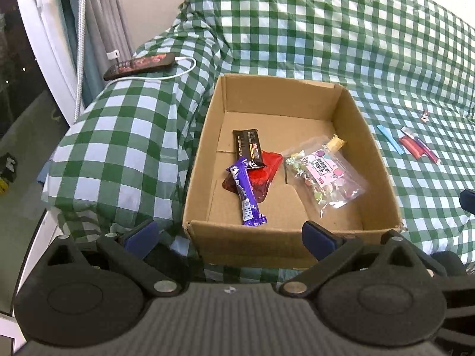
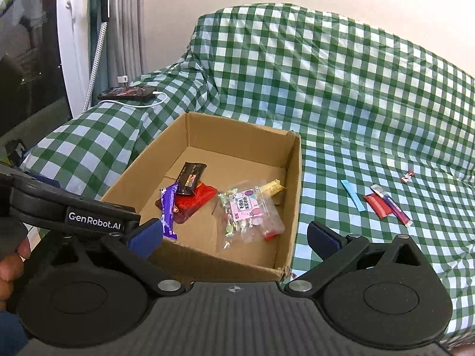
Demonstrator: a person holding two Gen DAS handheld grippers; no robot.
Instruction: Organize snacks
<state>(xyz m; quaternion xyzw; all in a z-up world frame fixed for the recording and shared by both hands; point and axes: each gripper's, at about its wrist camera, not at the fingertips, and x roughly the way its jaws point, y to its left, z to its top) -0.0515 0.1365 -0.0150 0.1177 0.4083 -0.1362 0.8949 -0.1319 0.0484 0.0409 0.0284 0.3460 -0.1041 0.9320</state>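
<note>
Checked sofa cover [image 1: 326,44] bears a cardboard box [image 1: 374,160] of snacks; both grippers gape empty.

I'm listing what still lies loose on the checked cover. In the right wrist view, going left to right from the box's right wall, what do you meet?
Cardboard box → light blue strip → red packet → purple-and-white stick → small wrapped sweet.

Matt cardboard box [image 1: 368,136], glossy plastic candy bag [image 1: 323,178], checked cloth cover [image 1: 297,29]
</note>
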